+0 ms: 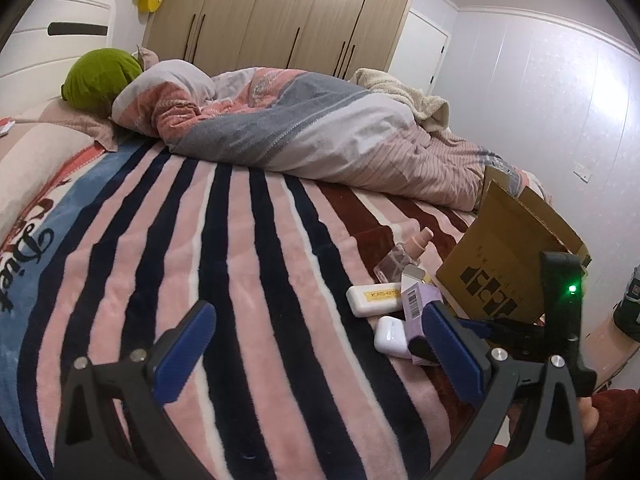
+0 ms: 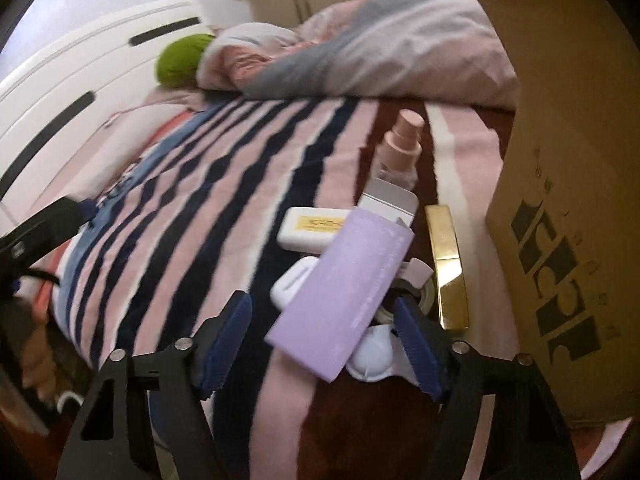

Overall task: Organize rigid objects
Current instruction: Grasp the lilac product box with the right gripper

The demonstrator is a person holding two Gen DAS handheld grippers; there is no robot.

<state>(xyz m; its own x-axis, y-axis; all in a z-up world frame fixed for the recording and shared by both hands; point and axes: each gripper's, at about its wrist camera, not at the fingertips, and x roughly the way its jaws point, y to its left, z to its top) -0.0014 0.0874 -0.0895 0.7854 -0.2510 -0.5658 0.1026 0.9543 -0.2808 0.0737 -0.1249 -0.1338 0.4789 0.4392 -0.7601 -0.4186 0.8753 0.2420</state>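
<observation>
a: right wrist view, your right gripper (image 2: pixel 320 340) is low over the cluster, jaws apart. the purple carton (image 2: pixel 342 294) lies between the pads but neither pad presses it; gap shows on both sides. not a grip yet.

b: what's in the cluster?

a: purple carton lying slantwise on top, open flap at its far end. under and beside it a white earbud case (image 2: pixel 292 284), a white flat case with a yellow label (image 2: pixel 314 228), a pink-capped spray bottle (image 2: pixel 400 148) further off, a gold bar-shaped case (image 2: pixel 448 268) to the right, a small round white thing (image 2: pixel 374 354) partly hidden under the carton's near end. all on the striped blanket (image 2: pixel 224 216), just beside the cardboard box (image 2: pixel 560 160).

b: and my left?

a: left wrist view, your left gripper (image 1: pixel 320 356) is wide open, nothing in it, over bare blanket left of the pile. the carton (image 1: pixel 414 304) shows past its right finger.

b: step?

a: judged: the pick of the carton, closing phase. box reads as the likely destination, and i can't see inside it.

b: next move needs?

a: square the pads on the carton's long faces before you close; it sits skewed to your jaws and is thin card, so squeeze lightly. watch the right pad, it's crowding the round thing and a clear item (image 2: pixel 420 296) beneath. lift straight so the earbud case isn't dragged.
</observation>
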